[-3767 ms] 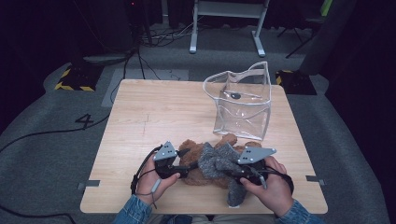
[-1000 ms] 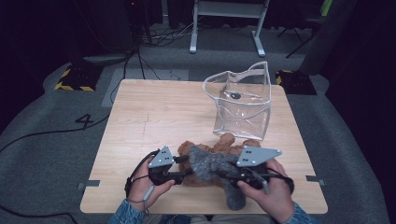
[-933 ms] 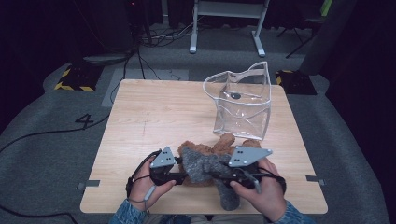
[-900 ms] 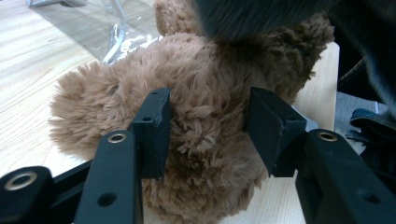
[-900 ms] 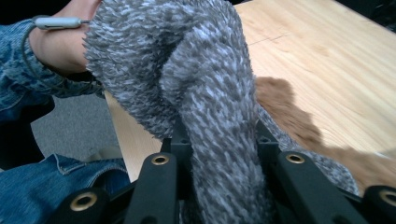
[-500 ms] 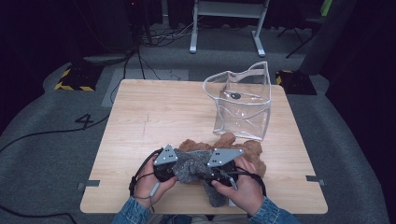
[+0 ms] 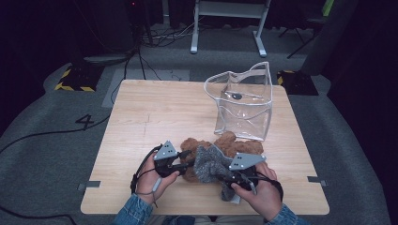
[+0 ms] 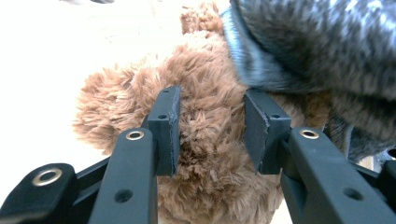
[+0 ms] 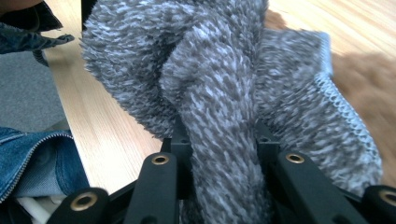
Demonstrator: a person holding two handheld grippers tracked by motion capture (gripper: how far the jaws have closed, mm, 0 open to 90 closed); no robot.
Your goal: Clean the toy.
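A brown plush toy (image 7: 237, 146) lies near the table's front edge, partly under a grey fuzzy knit piece (image 7: 209, 161). My left gripper (image 7: 186, 164) reaches in from the left. Its jaws have just been closing, and in the left gripper view its pads (image 8: 164, 122) press into the toy's brown fur (image 8: 205, 140), with the grey knit (image 8: 317, 42) just above. My right gripper (image 7: 221, 177) is shut on a thick fold of the grey knit (image 9: 215, 93), which bulges up between the jaws and hides the pads. Brown fur (image 9: 364, 74) shows behind it.
A clear plastic bag (image 7: 244, 105) stands upright on the wooden table (image 7: 155, 112), behind the toy at the right. Denim sleeves (image 9: 32, 163) come over the front edge. Dark floor, cables and a white frame lie beyond the table.
The right hand swung left over the toy with the grey knit, then came back right and lower. The left gripper's jaws drew in on the brown fur; that hand stayed put.
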